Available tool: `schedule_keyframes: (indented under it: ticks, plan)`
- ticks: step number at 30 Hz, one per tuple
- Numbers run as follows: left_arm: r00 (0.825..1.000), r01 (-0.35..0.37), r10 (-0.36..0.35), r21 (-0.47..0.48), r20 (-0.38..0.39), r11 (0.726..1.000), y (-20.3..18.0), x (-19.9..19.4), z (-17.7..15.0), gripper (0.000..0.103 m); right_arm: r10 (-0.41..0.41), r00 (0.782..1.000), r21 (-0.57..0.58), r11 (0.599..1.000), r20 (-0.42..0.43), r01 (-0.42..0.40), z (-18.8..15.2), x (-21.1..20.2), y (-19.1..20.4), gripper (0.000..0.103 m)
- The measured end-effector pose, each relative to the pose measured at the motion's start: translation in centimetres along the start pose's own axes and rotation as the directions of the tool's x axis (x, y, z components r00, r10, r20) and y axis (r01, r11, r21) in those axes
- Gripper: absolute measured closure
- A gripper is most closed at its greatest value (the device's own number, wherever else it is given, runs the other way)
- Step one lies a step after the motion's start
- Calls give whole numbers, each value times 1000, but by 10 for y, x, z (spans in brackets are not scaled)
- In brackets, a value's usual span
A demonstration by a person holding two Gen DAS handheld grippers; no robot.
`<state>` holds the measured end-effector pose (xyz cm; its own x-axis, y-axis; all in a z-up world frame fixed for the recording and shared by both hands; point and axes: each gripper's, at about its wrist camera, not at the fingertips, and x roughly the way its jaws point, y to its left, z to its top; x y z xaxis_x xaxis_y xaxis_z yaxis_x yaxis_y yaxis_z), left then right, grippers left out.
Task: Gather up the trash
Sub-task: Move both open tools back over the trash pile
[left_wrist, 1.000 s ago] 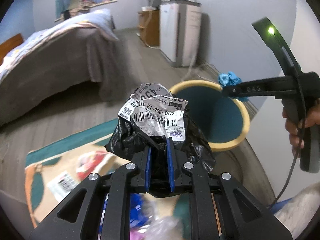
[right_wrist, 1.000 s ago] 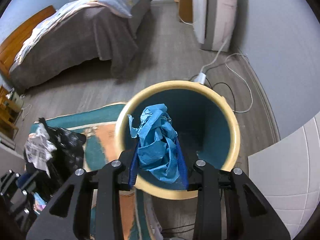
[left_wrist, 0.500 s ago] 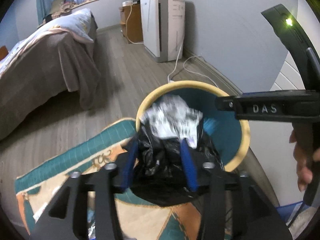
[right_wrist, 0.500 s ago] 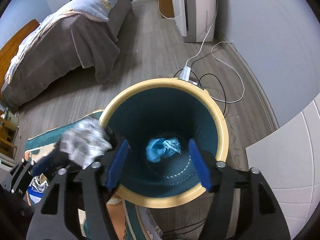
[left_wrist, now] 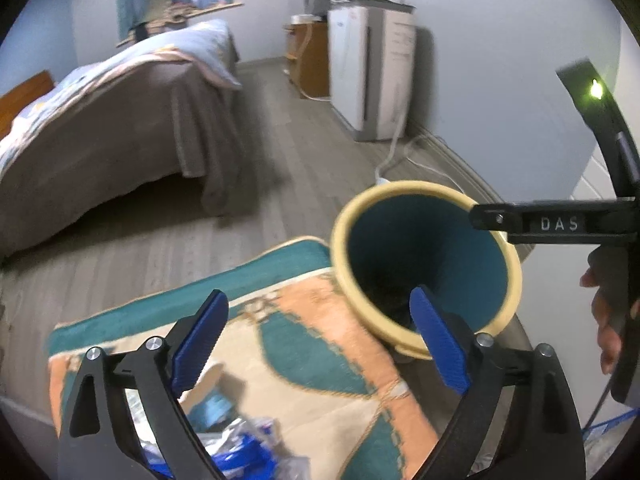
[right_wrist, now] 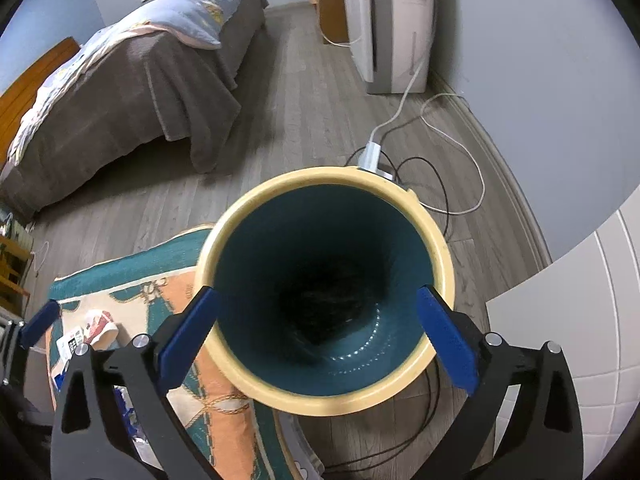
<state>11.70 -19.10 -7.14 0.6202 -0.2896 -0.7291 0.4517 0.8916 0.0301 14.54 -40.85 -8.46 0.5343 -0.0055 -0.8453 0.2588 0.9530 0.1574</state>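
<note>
A teal trash bin with a cream rim [right_wrist: 440, 240] stands on the floor; it also shows in the left wrist view [left_wrist: 516, 272]. A dark mass, the black bag [right_wrist: 324, 308], lies at its bottom. My right gripper [right_wrist: 316, 332] is open and empty, right above the bin's mouth. My left gripper [left_wrist: 316, 340] is open and empty, over the rug beside the bin's left rim. Loose trash, blue and clear wrappers [left_wrist: 240, 448], lies on the rug below my left gripper. Paper scraps [right_wrist: 84, 332] lie on the rug in the right wrist view.
A teal and orange patterned rug [left_wrist: 320, 364] lies left of the bin. A bed with a grey cover [left_wrist: 100, 120] stands at the back left. A white appliance [right_wrist: 384, 20] stands by the wall, and its cables [right_wrist: 448, 152] and a power strip lie behind the bin.
Both grippers opened. The blue crumpled piece dropped from the right gripper into the bin, then the black bag with labels dropped from the left. The left gripper has drawn back left over the rug.
</note>
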Motion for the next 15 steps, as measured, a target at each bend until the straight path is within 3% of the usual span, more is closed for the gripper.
schedule_keyframes:
  ticks: [7,15]
  plan:
    - [996,-80,83,-98,30,992,57,-55,-13,8,31,999,-56,998,20,-29,-2,-17,32,6]
    - [982,-183,188,-220,2,958,124,-114,-49,8,51,998,-171,984,34,-44,-13,-34,76,6]
